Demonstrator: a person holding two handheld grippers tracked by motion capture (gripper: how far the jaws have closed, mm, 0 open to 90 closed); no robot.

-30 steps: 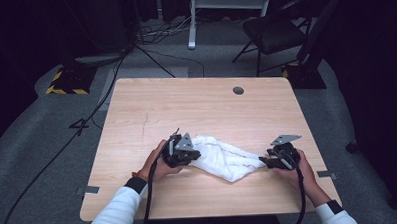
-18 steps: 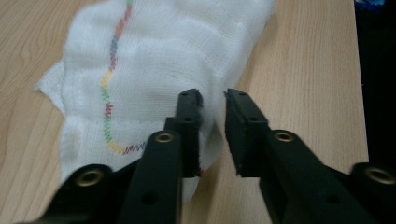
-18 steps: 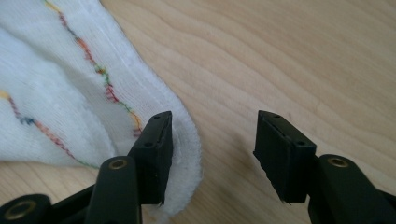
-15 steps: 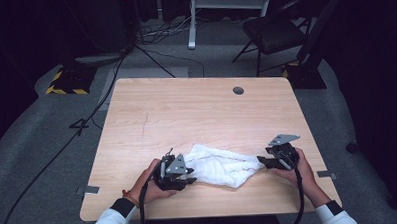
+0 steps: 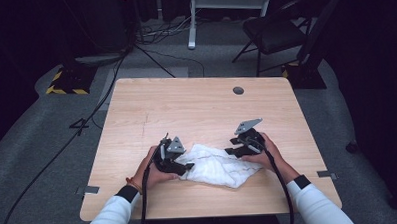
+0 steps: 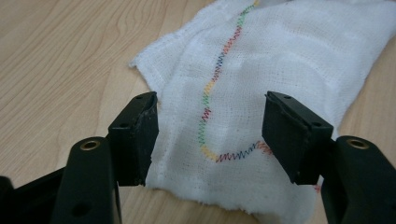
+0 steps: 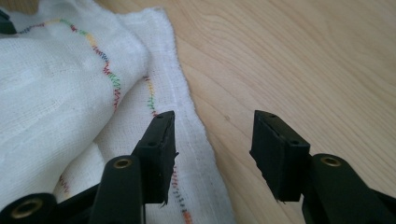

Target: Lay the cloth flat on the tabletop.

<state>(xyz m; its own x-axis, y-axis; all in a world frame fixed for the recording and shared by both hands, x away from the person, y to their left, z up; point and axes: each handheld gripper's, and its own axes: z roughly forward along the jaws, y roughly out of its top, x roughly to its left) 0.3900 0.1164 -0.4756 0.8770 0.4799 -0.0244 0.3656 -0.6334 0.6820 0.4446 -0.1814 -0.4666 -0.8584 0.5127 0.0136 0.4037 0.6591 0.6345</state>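
High view, cloth: a white cloth (image 5: 216,165) lies crumpled at lower centre of the wooden table (image 5: 201,107), between both hands.
High view, grippers: the left gripper (image 5: 181,166) sits at the cloth's left end; the right gripper (image 5: 234,152) sits at its upper right edge. Jaw state is hard to read from here.
High view, surroundings: a chair (image 5: 274,32) and floor cables (image 5: 87,121) lie beyond the table, well apart from the work; a round grommet (image 5: 238,90) sits at upper right of the tabletop. Nothing obstructs.
Left gripper view, jaws: spread, straddling the cloth (image 6: 261,88) near its bottom hem, gripping nothing.
Left gripper view, procedure: probably a grasp is being set up; close on the hem corner, where the coloured stitching (image 6: 219,74) bends, taking one layer.
Right gripper view, jaws: spread, empty; the left jaw is over the cloth (image 7: 65,88) edge, the right jaw over bare table.
Right gripper view, procedure: shift toward frame left so both jaws bracket the hem before closing.
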